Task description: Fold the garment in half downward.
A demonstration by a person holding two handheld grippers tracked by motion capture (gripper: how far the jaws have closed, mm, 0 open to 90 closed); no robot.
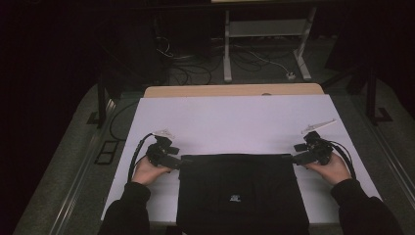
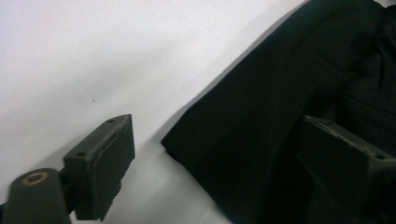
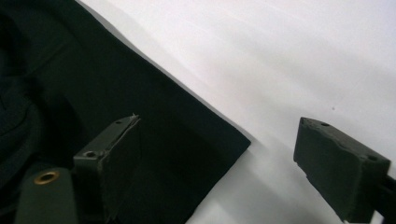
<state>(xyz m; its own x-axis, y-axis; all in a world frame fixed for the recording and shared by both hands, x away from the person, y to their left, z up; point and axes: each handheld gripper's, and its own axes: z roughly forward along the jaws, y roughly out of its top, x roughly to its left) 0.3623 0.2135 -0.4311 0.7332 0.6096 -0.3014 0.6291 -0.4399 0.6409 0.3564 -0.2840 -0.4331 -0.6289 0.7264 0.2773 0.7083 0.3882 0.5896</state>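
A black folded garment (image 1: 240, 188) with a small white logo lies flat at the near edge of the white table cover (image 1: 235, 120). My left gripper (image 1: 177, 162) is at its far left corner, open, with the cloth corner (image 2: 196, 144) lying between the jaws. My right gripper (image 1: 294, 157) is at the far right corner, also open, and that corner (image 3: 224, 144) sits between its jaws. In both gripper views the jaws stand wide apart and low over the table.
The white cover stretches far beyond the garment, with a bare wooden strip (image 1: 235, 90) at the table's far edge. Behind it stand a white desk frame (image 1: 266, 39) and cables (image 1: 195, 68) on the dark floor.
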